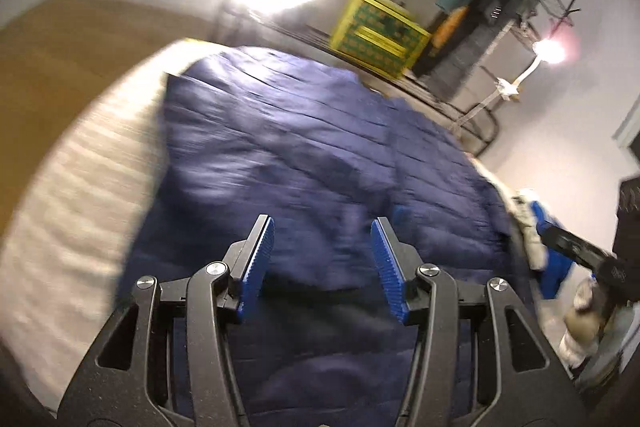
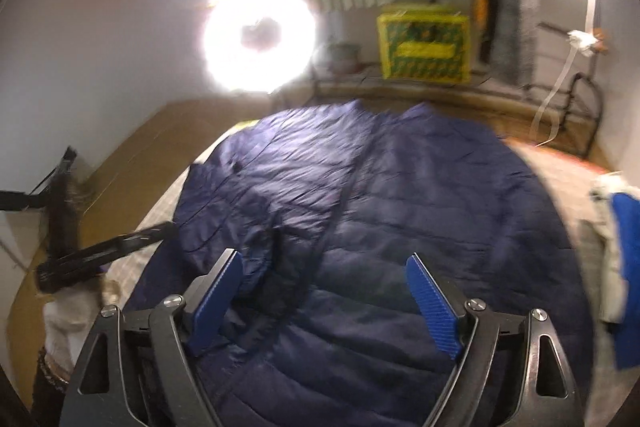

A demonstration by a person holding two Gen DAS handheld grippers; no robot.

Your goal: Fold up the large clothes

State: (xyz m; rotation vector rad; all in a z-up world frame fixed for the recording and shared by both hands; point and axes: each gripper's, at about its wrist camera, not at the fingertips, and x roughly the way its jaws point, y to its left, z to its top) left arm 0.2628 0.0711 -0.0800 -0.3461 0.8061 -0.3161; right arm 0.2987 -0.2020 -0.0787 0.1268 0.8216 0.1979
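With the left gripper [image 1: 323, 247] and right gripper [image 2: 324, 287] both parted and empty, we judge the quilted navy jacket [image 2: 360, 195] light, puffy and slippery, best pinched at a hem or sleeve edge.

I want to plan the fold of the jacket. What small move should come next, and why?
Probably lower the left tool onto the near hem of the jacket and close on it. Both tools stand open with nothing between the pads, the right tool too, and the jacket lies spread flat, not yet folded.
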